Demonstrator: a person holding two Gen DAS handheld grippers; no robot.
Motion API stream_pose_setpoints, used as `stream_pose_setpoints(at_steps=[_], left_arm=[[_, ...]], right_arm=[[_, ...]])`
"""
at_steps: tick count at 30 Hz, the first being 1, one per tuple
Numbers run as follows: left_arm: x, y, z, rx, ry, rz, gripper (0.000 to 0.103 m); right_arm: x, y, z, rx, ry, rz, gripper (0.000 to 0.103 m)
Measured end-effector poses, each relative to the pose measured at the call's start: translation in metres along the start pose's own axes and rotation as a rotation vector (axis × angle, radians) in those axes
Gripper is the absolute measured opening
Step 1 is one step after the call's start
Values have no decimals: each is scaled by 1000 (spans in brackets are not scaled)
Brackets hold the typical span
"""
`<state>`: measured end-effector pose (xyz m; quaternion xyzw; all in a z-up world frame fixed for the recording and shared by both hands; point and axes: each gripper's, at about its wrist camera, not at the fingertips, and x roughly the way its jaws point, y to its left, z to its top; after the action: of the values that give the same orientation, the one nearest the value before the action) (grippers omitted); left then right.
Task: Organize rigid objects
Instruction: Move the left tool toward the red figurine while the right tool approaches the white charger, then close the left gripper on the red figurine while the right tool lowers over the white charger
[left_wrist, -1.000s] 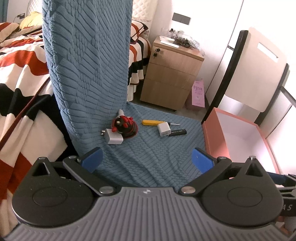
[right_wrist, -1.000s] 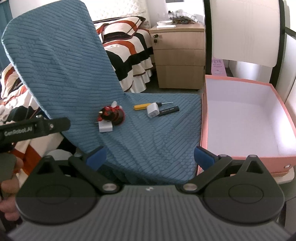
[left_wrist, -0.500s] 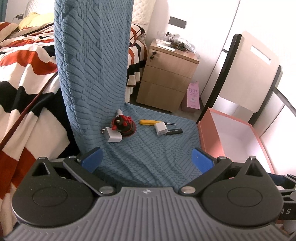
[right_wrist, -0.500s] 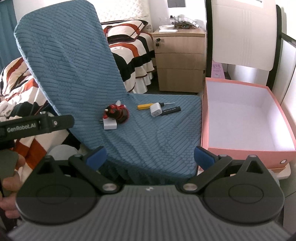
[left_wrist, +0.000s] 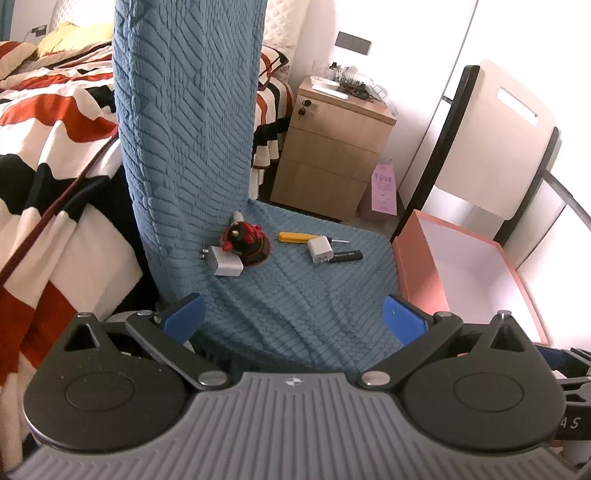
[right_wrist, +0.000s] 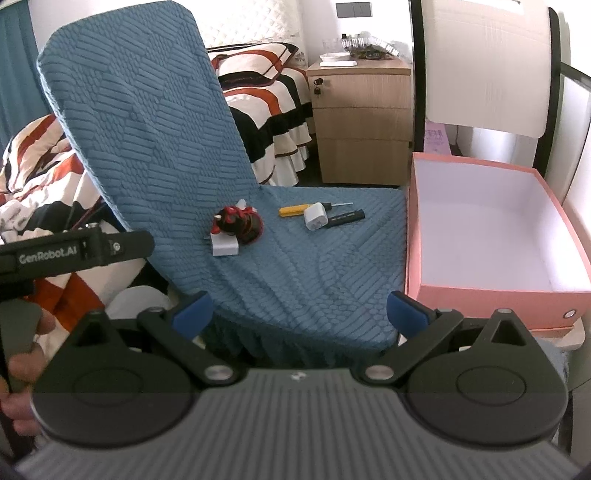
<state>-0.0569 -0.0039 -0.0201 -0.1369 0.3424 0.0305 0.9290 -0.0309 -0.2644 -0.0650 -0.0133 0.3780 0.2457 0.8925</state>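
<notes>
Both grippers (left_wrist: 293, 319) (right_wrist: 301, 308) gape; chair (right_wrist: 295, 258) hides seat edge.

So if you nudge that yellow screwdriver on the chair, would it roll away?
Probably only a little: the yellow screwdriver looks round-handled, but the textured chair cover should slow it. It looks stiff and light. The white charger beside it might block it.

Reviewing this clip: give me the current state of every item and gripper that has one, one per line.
left gripper: open, empty
right gripper: open, empty
pink box: open-topped, empty
larger white charger: lying on the chair seat, against the red-black toy
yellow screwdriver: lying flat
small white charger: touching the black stick
</notes>
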Motion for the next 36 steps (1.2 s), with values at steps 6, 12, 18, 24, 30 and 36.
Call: stream_pose_setpoints(at_steps=[6, 12, 18, 24, 30, 36], left_arm=[[30, 2, 8, -18, 25, 23, 103], [76, 5, 29, -53, 60, 73, 103], [93, 15, 62, -100, 97, 113, 103], [104, 18, 64, -69, 97, 136, 103], [111, 25, 42, -64, 36, 130, 103], [94, 26, 32, -45, 24, 96, 103]], right_arm=[[26, -12, 6, -14, 27, 1, 102], [73, -25, 27, -68, 25, 32, 103], [111, -27, 60, -101, 103, 97, 103], [129, -22, 71, -118, 124, 123, 103], [143, -20, 54, -140, 88, 131, 102], [122, -16, 38, -105, 80, 116, 102]])
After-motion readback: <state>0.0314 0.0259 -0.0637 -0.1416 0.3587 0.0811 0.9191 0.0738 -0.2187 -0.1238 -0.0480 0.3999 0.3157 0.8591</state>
